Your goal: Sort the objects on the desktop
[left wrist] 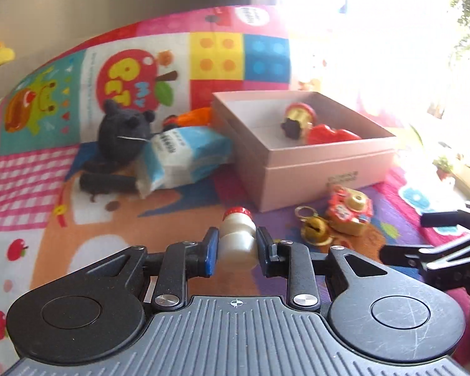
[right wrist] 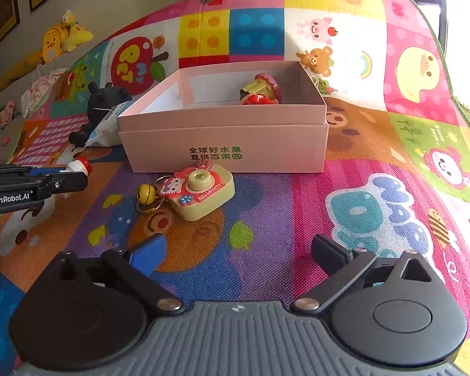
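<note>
My left gripper [left wrist: 237, 246] is shut on a small white bottle with a red cap [left wrist: 237, 235], held in front of the pink box [left wrist: 313, 169]; the bottle also shows in the right wrist view [right wrist: 78, 166]. The box [right wrist: 222, 144] holds a red-and-gold toy [left wrist: 299, 119] and a red piece [left wrist: 332, 134]. A toy camera keychain [right wrist: 200, 191] with a gold bell [right wrist: 146, 191] lies in front of the box. My right gripper [right wrist: 238, 252] is open and empty, low over the mat, short of the camera.
A black plush [left wrist: 123, 131], a blue-white tissue pack [left wrist: 185, 156] and an orange item [left wrist: 194, 116] lie left of the box on the colourful play mat [right wrist: 376, 188]. Yellow plush toys [right wrist: 62, 37] lie beyond the mat's far left edge.
</note>
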